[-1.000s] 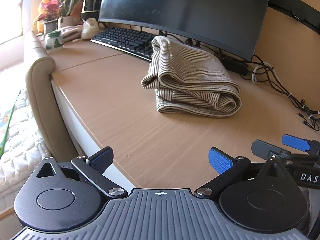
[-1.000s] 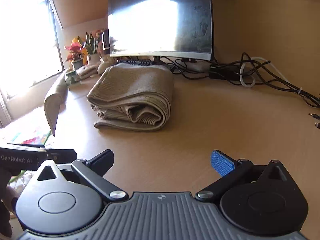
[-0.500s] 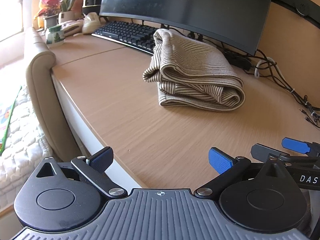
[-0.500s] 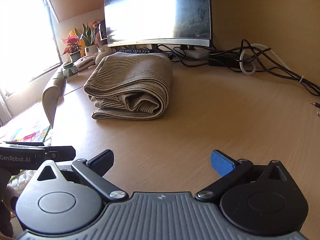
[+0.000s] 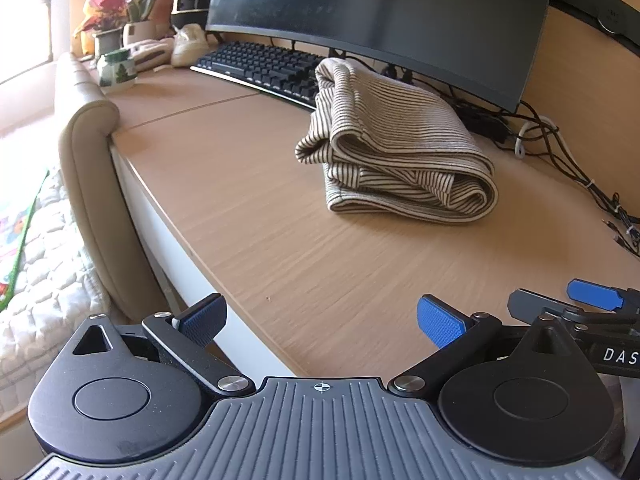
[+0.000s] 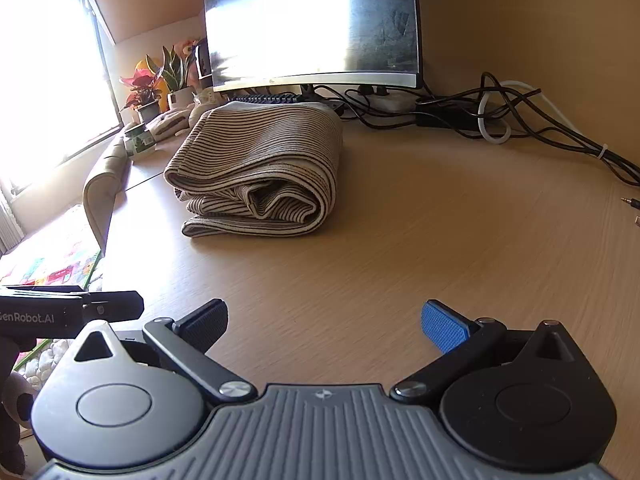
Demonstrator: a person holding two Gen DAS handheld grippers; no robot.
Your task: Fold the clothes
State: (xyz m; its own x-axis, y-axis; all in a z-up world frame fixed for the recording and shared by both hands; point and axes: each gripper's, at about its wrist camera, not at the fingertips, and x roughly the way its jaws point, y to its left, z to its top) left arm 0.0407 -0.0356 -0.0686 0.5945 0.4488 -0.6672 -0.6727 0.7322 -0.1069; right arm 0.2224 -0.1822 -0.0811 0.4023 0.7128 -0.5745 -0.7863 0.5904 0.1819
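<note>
Wooden bench below a monitor: striped garment lies just before the monitor, already a thick multi-layer bundle, edges uneven. Left gripper and right gripper hang well short of the monitor, jaws spread, empty. Folding looks done; next probably squaring the loose corner.

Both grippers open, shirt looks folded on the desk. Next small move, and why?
Probably hold both back and end the fold. The striped garment lies in a compact folded stack on the desk; the left gripper and right gripper are open, empty and well short of it.
</note>
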